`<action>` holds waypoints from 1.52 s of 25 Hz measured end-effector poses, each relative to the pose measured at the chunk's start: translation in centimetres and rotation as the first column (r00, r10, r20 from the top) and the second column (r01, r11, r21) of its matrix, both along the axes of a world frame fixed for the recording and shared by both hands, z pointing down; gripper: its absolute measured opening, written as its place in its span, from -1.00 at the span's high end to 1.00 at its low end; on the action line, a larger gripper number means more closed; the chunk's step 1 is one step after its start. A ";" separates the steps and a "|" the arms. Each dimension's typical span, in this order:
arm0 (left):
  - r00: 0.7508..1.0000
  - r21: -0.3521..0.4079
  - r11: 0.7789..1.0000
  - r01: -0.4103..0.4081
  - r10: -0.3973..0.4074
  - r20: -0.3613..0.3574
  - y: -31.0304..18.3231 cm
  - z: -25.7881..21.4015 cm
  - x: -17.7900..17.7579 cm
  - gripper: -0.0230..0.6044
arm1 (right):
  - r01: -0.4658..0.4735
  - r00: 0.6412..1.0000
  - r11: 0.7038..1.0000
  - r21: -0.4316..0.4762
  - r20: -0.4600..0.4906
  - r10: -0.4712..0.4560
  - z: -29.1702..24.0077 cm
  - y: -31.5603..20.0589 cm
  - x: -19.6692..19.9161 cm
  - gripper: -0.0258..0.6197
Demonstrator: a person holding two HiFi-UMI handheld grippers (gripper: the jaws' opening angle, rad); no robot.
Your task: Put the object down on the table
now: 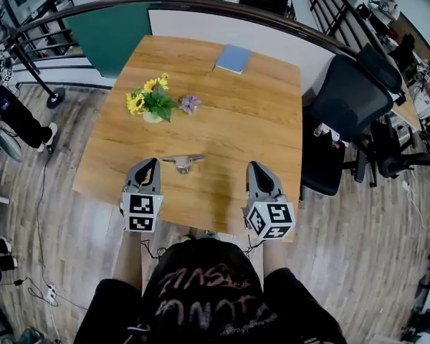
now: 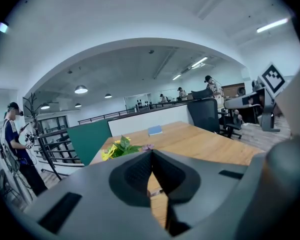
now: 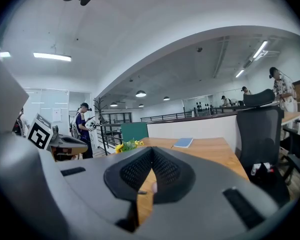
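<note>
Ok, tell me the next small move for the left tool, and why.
Probably just draw the left tool back from the table: its jaws are shut with nothing between them, and the small metal object already lies on the wood, clear of it.

Bright overhead light, fisheye-bent edges.

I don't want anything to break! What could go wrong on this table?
1. The left claw is shut and empty, close beside the small grey object. A sideways swing might knock it along the table.
2. The flower pot stands just beyond. A fast reach forward could tip it over.
</note>
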State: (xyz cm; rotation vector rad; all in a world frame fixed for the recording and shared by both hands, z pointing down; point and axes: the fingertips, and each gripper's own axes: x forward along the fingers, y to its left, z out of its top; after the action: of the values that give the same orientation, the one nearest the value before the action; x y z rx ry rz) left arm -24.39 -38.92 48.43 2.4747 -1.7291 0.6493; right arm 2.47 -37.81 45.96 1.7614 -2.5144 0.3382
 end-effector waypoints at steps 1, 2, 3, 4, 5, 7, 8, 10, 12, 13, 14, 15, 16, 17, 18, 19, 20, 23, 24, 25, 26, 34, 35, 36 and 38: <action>1.000 0.010 1.000 0.004 -0.004 -0.004 0.1 -0.4 -0.2 0.89 | 0.000 1.000 1.000 0.003 -0.002 0.000 -0.1 0.0 0.0 0.91; 1.000 0.022 1.000 0.006 -0.006 -0.010 0.3 -0.9 -0.4 0.89 | -0.001 1.000 1.000 0.005 -0.004 0.001 -0.2 0.1 0.1 0.91; 1.000 0.035 0.999 0.007 -0.007 -0.017 0.5 -1.5 -0.6 0.89 | -0.001 1.000 1.000 0.008 -0.006 0.001 -0.3 0.2 0.1 0.91; 1.000 0.049 0.999 0.008 -0.007 -0.021 0.7 -2.1 -0.7 0.89 | -0.003 1.000 1.000 0.010 -0.008 0.003 -0.4 0.2 0.1 0.91; 1.000 0.065 0.998 0.010 -0.008 -0.022 0.8 -2.6 -1.0 0.89 | -0.004 1.000 1.000 0.014 -0.010 0.004 -0.5 0.3 0.1 0.91; 1.000 0.095 0.995 0.016 -0.014 -0.020 1.0 -3.8 -1.4 0.89 | -0.005 1.000 1.000 0.019 -0.012 0.005 -0.7 0.5 0.0 0.91; 1.000 0.109 0.994 0.020 -0.018 -0.022 1.1 -4.3 -1.7 0.89 | -0.005 1.000 1.000 0.021 -0.013 0.005 -0.8 0.5 0.1 0.91; 0.999 0.132 0.991 0.032 -0.027 -0.037 1.1 -5.2 -2.1 0.89 | -0.005 1.000 1.000 0.026 -0.017 0.005 -1.0 0.6 0.2 0.91; 0.997 0.149 0.988 0.046 -0.038 -0.060 1.1 -5.9 -2.7 0.89 | -0.009 1.000 0.999 0.034 -0.022 0.010 -1.3 0.7 0.4 0.91; 0.997 0.158 0.986 0.052 -0.042 -0.068 1.1 -6.3 -2.9 0.89 | -0.012 1.000 0.999 0.040 -0.024 0.013 -1.5 0.6 0.6 0.91; 0.996 0.169 0.984 0.057 -0.046 -0.070 1.2 -6.8 -3.2 0.89 | -0.015 1.000 0.999 0.047 -0.026 0.016 -1.7 0.6 0.7 0.91; 0.996 0.181 0.982 0.061 -0.049 -0.068 1.1 -7.3 -3.4 0.89 | -0.017 0.999 0.998 0.052 -0.029 0.019 -2.0 0.6 0.8 0.91; 0.996 0.194 0.979 0.064 -0.052 -0.067 1.1 -7.7 -3.5 0.89 | -0.020 0.999 0.998 0.058 -0.031 0.022 -2.3 0.5 1.0 0.91; 0.996 0.207 0.976 0.070 -0.057 -0.069 1.1 -8.1 -3.8 0.89 | -0.023 0.999 0.998 0.062 -0.032 0.025 -2.5 0.5 1.2 0.91; 0.995 0.217 0.973 0.077 -0.062 -0.074 1.0 -8.4 -4.0 0.89 | -0.027 0.999 0.997 0.068 -0.031 0.029 -2.8 0.5 1.4 0.91; 0.994 0.225 0.971 0.086 -0.069 -0.082 1.0 -8.7 -4.3 0.89 | -0.031 0.999 0.997 0.074 -0.030 0.033 -3.1 0.5 1.6 0.91; 0.993 0.232 0.968 0.094 -0.075 -0.088 0.9 -9.1 -4.5 0.89 | -0.034 0.999 0.996 0.081 -0.029 0.036 -3.4 0.5 1.8 0.91; 0.993 0.250 0.963 0.100 -0.080 -0.090 1.0 -10.0 -4.8 0.89 | -0.040 0.999 0.995 0.095 -0.032 0.044 -4.1 0.5 2.3 0.91; 0.993 0.256 0.961 0.100 -0.080 -0.087 1.0 -10.2 -4.8 0.89 | -0.043 0.998 0.994 0.099 -0.033 0.046 -4.3 0.6 2.5 0.91; 0.993 0.262 0.960 0.100 -0.081 -0.083 1.0 -10.4 -4.8 0.89 | -0.044 0.998 0.994 0.104 -0.033 0.047 -4.5 0.6 2.7 0.91; 0.993 0.266 0.959 0.100 -0.081 -0.082 1.1 -10.5 -4.7 0.89 | -0.045 0.998 0.993 0.109 -0.030 0.048 -4.7 0.7 2.8 0.91; 0.991 0.273 0.956 0.109 -0.082 -0.106 0.6 -11.0 -5.1 0.89 | -0.049 0.998 0.992 0.115 -0.044 0.055 -5.1 0.4 3.1 0.91; 0.992 0.277 0.955 0.106 -0.080 -0.102 0.5 -11.1 -5.0 0.89 | -0.047 0.998 0.992 0.118 -0.046 0.053 -5.2 0.4 3.2 0.91; 0.992 0.279 0.955 0.103 -0.079 -0.097 0.5 -11.2 -5.0 0.89 | -0.045 0.998 0.992 0.121 -0.045 0.051 -5.3 0.3 3.1 0.91; 0.993 0.279 0.955 0.101 -0.079 -0.088 0.3 -11.2 -5.2 0.89 | -0.041 0.998 0.991 0.125 -0.040 0.046 -5.4 0.2 3.0 0.91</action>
State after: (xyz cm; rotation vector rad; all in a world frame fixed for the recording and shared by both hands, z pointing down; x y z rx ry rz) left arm -29.56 -38.61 37.25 2.5369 -2.0175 0.3124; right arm 5.47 -37.60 40.55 1.8478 -2.5215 0.1474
